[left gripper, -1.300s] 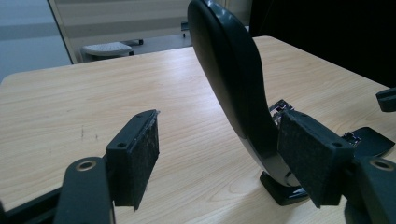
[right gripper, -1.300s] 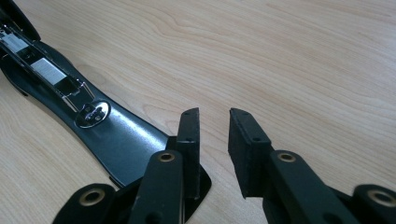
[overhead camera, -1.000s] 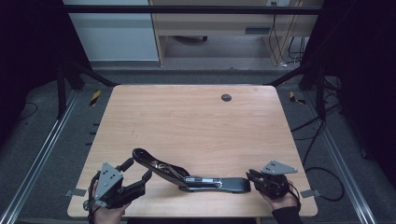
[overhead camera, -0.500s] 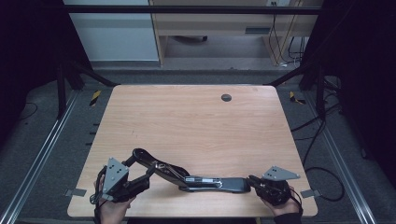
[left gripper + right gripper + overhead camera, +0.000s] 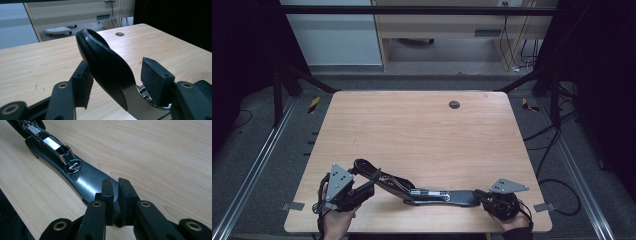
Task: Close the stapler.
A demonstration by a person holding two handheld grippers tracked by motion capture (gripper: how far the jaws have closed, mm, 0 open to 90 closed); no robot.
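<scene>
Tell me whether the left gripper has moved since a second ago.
Yes. The left gripper has edged rightward from the table's left edge, and its jaws have just been closing around the stapler's handle.

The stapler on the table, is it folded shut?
No, the stapler lies swung wide open, its black top arm raised at the left fingers and its base stretched flat toward the right gripper.

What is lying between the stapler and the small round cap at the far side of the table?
Nothing: in the high view, bare table runs from the stapler to the cap.
</scene>
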